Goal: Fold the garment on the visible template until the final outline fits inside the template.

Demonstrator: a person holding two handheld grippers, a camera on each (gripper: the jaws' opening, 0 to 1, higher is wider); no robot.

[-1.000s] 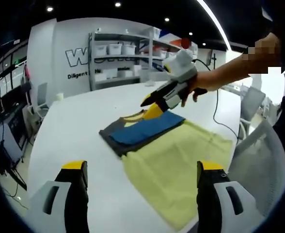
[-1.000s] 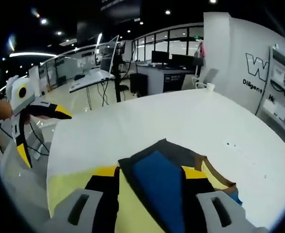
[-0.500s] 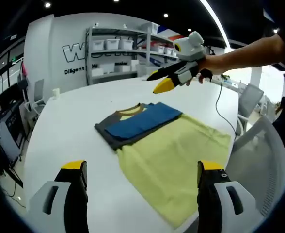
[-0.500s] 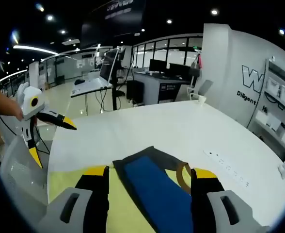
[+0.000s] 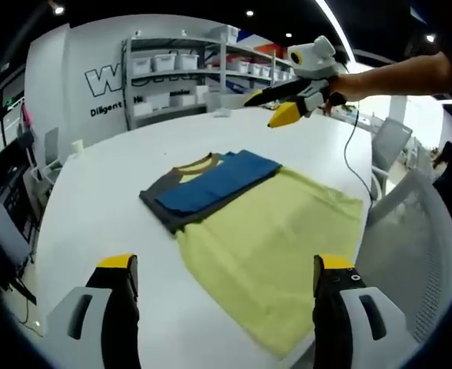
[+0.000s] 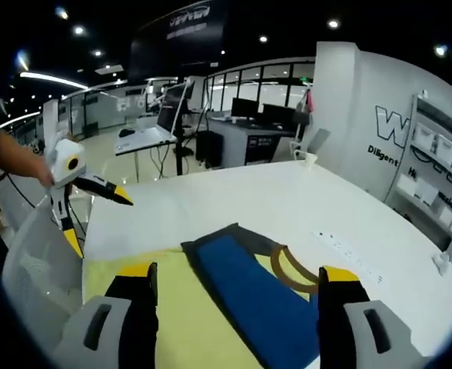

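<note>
A yellow T-shirt (image 5: 268, 242) lies flat on the white table (image 5: 95, 207), its blue sleeve (image 5: 214, 183) and dark grey sleeve (image 5: 161, 209) folded across the chest below the brown collar (image 5: 199, 164). My left gripper (image 5: 226, 263) hovers open at the near edge, apart from the cloth. My right gripper (image 5: 270, 109) is held open in the air beyond the shirt, holding nothing. In the right gripper view the blue sleeve (image 6: 249, 288) and collar (image 6: 291, 270) lie between my open right gripper (image 6: 237, 270) jaws, and the left gripper (image 6: 99, 224) hangs open off the table's left edge.
Shelves with white bins (image 5: 172, 65) stand against the back wall. A mesh chair (image 5: 414, 238) sits by the table's right edge, with a cable (image 5: 349, 154) trailing over it. A cup (image 5: 76, 146) and a power strip (image 6: 345, 252) rest on the table. Desks with monitors (image 6: 257, 115) stand beyond.
My right gripper has lifted off the shirt's collar area and risen away behind it, still open. Both views have pulled back; the shirt lies as before.
</note>
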